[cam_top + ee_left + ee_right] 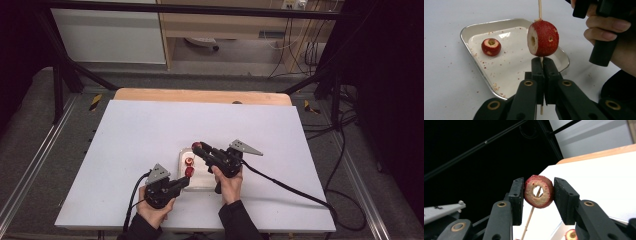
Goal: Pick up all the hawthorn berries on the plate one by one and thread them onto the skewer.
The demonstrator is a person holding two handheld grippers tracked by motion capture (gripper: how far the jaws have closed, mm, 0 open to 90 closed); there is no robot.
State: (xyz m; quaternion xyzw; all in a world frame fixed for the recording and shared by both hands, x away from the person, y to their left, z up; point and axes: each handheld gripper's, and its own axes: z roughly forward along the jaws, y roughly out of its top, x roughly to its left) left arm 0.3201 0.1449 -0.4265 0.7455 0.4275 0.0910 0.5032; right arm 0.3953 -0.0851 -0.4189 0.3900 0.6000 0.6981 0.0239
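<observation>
Left tool, jaws pressed together on a wooden skewer, pointed toward 2 o'clock; right tool pinched a cored red fruit, angled toward 10 o'clock above the tray.

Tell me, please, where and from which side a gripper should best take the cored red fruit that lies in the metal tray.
Grip the fruit across its rounded red sides, coming from above with one jaw on each side. Its cored hole faces up and it sits alone on the floor of the tray, clear of the raised rim, so probably nothing blocks the jaws.
</observation>
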